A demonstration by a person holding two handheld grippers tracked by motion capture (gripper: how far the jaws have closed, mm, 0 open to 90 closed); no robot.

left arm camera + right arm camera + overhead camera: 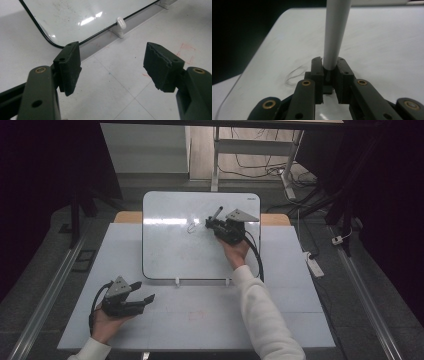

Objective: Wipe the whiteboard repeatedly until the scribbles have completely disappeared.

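Item: drawing on a whiteboard, step in progress.

Whiteboard [200, 255]: laid flat on the white table [280, 320], its near edge held by two small white clips [120, 23]. A faint looped line [191, 227] is seen near the middle of the board, just left of the pen tip.

Pen [335, 32]: a grey marker, held tilted with its upper end leaning away from the person; the lower end is hidden between the jaws in the right gripper view. Whether the tip touches the board cannot be told.

Right gripper [212, 223]: jaws closed tight on the pen, over the upper middle of the board.

Left gripper [112, 67]: jaws spread wide, nothing between them; rested on the table near the board's near left corner, well apart from the pen.

Handling note: the stroke is judged best made with light, even pressure and a steady tilt, so that the pen is not twisted in the grip. The line is faint, so slower travel is advised. The free gripper could be set against the board's edge if the board slides.
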